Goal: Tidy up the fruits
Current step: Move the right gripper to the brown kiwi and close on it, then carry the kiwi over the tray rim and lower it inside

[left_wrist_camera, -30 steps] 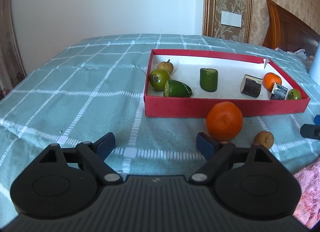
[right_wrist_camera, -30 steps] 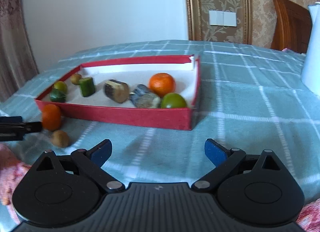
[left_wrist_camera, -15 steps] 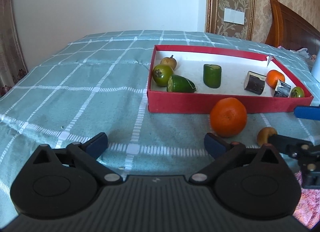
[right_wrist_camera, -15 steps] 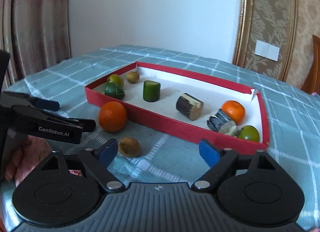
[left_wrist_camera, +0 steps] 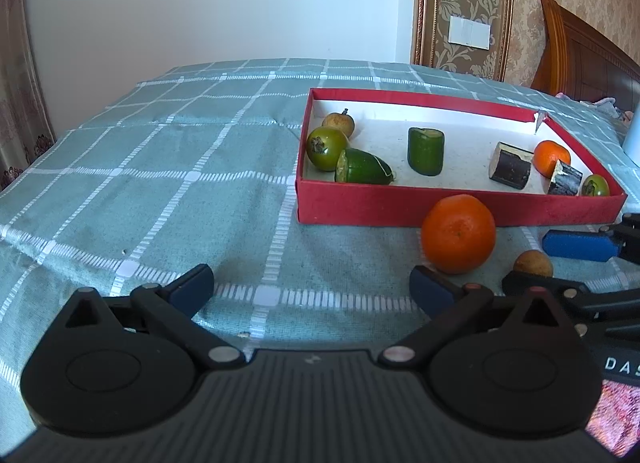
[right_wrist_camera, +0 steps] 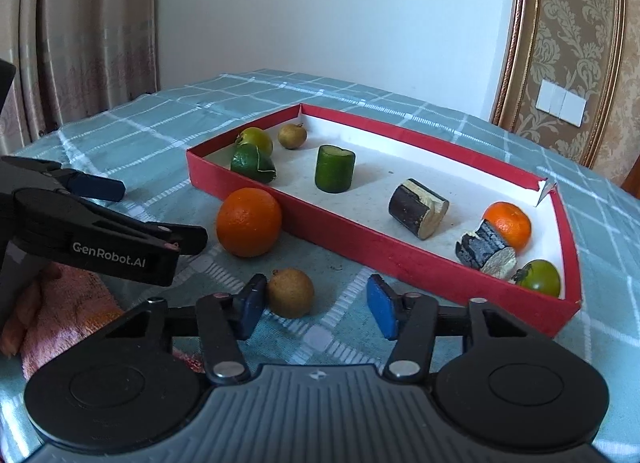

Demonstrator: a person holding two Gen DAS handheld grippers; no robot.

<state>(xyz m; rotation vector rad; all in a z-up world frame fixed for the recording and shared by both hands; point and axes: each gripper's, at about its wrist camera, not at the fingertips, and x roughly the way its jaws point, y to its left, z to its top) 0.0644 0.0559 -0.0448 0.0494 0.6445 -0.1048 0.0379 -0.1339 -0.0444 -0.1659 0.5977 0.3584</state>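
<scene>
On the cloth-covered worktop, most of the fruit already sits in the red box. Going left to right in the right wrist view, it holds a whole green fruit, a cut green piece, a small brown longan-like fruit, an upright green cylinder, a dark bark-covered log piece, a second dark piece, a small orange and a green tomato-like fruit: 8 items.

2 fruits remain outside, just in front of the box: a large orange and a brown longan.

The left gripper hovers with its fingers spread and empty, the large orange just past its right finger. The right gripper has its fingers spread around the brown longan, the left pad touching or nearly touching it, not yet pinching. That fruit looks like the next one to go in, then the large orange.
</scene>
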